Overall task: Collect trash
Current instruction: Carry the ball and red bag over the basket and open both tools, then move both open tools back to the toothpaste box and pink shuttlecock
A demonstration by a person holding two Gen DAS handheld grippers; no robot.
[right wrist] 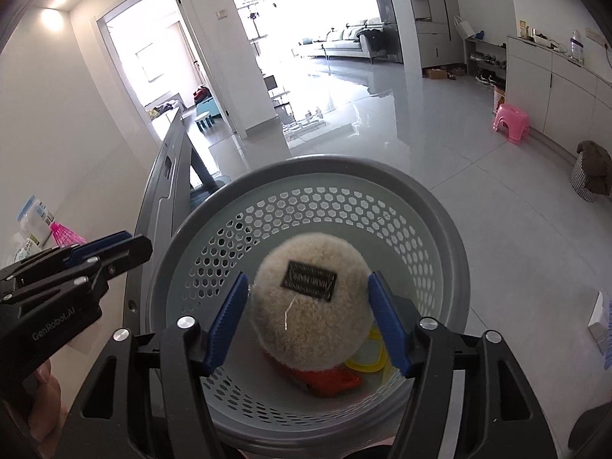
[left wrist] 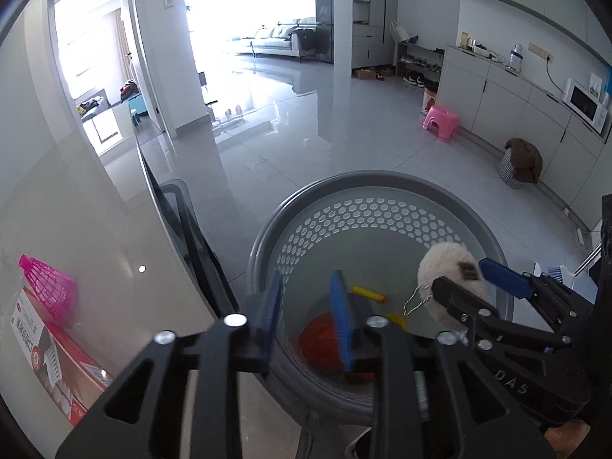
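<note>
Fluffy ball [right wrist: 311,302] sits between the right gripper's [right wrist: 310,319] widely parted jaws, above the grey basket [right wrist: 440,229]; pad contact is unclear. Left gripper [left wrist: 308,321] hangs partly open, empty, over the basket.

- Left wrist view looks steeply down along its hand-held gripper [left wrist: 310,317], close over the grey basket [left wrist: 382,179].
- Right wrist view does likewise, nearer the basket [right wrist: 306,176].
- Both share basket, floor [left wrist: 325,122], pink stool [left wrist: 440,121].

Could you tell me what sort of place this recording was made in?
Most likely a home's open living area: a sofa in the bright far room, a shoe rack by the wall, and a microwave on the cabinets.
</note>
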